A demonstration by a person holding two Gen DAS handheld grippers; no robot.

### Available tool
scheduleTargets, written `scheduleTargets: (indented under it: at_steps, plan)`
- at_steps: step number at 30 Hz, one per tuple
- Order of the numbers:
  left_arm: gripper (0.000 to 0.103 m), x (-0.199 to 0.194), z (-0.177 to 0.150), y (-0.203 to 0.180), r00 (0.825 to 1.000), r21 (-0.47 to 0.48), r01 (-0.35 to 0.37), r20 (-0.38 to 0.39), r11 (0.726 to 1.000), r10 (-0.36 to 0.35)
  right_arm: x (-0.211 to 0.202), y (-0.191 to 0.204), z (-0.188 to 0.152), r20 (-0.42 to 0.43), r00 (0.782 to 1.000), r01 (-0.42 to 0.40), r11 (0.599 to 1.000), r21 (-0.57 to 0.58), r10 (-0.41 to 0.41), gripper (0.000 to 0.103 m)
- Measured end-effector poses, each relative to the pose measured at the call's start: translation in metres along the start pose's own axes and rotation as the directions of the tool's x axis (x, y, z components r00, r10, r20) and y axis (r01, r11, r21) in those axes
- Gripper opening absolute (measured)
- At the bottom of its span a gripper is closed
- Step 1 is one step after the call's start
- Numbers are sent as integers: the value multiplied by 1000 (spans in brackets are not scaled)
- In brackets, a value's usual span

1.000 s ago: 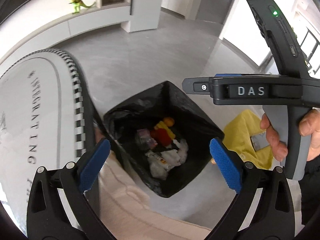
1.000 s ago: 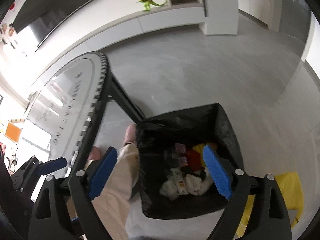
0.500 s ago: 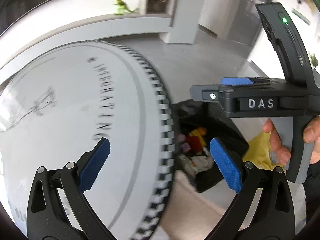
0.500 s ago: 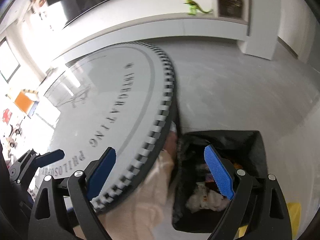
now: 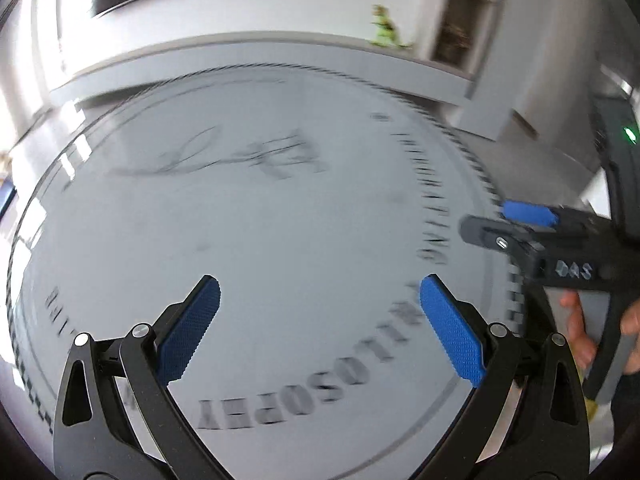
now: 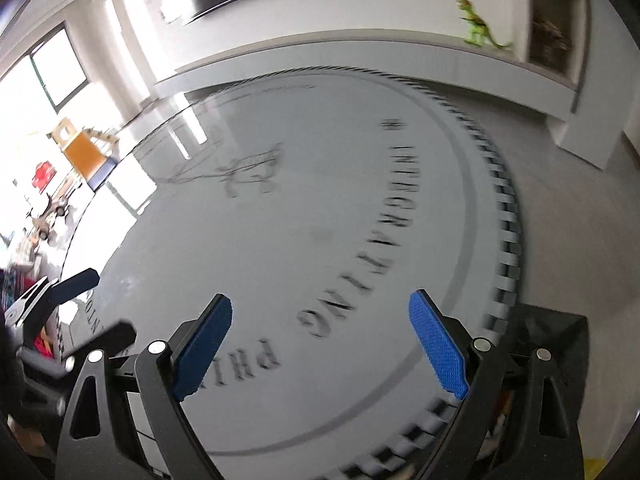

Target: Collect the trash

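Both my tongs are spread wide w/ nothing between the blue pads: left tongs (image 5: 320,322) and right tongs (image 6: 320,340) both hang over the round grey counter (image 5: 260,220) w/ blurred lettering. The black trash bag (image 6: 560,332) shows just past the counter edge, to the right of my right tongs, contents hidden. Green toy dinosaur (image 6: 478,26) stands on the ledge far ahead of both.
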State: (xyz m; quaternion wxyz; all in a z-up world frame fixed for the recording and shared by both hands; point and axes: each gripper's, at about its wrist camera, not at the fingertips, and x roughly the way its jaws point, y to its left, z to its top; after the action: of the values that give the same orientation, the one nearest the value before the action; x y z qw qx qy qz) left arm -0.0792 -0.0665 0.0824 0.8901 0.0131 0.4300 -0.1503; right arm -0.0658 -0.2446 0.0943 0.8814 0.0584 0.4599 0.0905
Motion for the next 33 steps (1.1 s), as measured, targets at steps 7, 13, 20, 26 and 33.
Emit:
scheduleTargets:
  at_steps: [7, 13, 20, 26, 33]
  plan:
    - [97, 13, -9, 54, 996, -131, -91, -9, 987, 90, 39, 43, 4, -35, 999, -28, 997, -68, 25, 90]
    - [97, 29, -15, 88, 985, -203, -175, -23, 963, 174, 61, 66, 10, -25, 999, 31, 988, -149, -36, 90]
    - [97, 45, -14, 102, 977, -233, -212, -49, 949, 207, 83, 71, 12, -23, 996, 83, 976, -203, -89, 90]
    - [97, 53, -8, 92, 959, -167, -280, -90, 945, 268, 93, 72, 15, -7, 996, 84, 979, -185, -87, 100]
    - [97, 53, -11, 96, 961, -169, -273, -89, 947, 261, 94, 71, 15, -7, 996, 85, 979, -186, -88, 100]
